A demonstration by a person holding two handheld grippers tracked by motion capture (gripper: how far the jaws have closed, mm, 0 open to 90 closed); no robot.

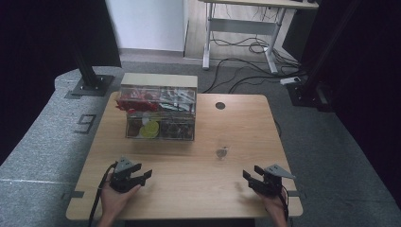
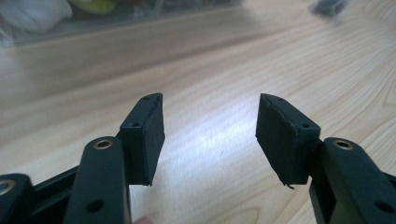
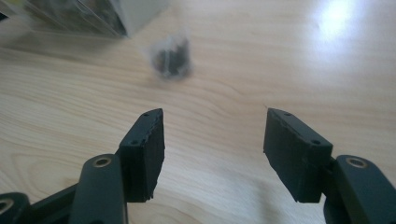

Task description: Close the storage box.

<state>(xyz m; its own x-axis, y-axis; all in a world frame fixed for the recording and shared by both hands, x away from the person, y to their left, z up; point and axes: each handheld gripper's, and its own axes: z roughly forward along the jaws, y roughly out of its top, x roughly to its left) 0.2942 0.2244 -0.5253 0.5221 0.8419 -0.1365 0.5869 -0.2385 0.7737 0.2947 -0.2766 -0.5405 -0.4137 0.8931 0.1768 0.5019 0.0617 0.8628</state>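
— Where's the packet (image 1: 221,152)?
— Right of the table's (image 1: 189,189) middle, just off the clear box's (image 1: 160,113) front right corner — loose, nobody holding it.
— And the grippers?
— Left gripper (image 1: 140,176) and right gripper (image 1: 249,177) sit near the front edge, jaws spread and empty — probably resting, with the right one nearer for a pickup.

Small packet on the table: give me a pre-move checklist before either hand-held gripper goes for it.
1. Left hand-held gripper empty, jaws apart: ok.
2. Right hand-held gripper empty, jaws apart: ok.
3. Small packet lies free on the table, apart from the clear organizer box: ok.
4. Bare wood between the right hand-held gripper and the packet: ok.
5. Packet's contents and how soft it is: cannot tell, it is blurred in the right gripper view.
6. Box drawers shut: cannot tell.
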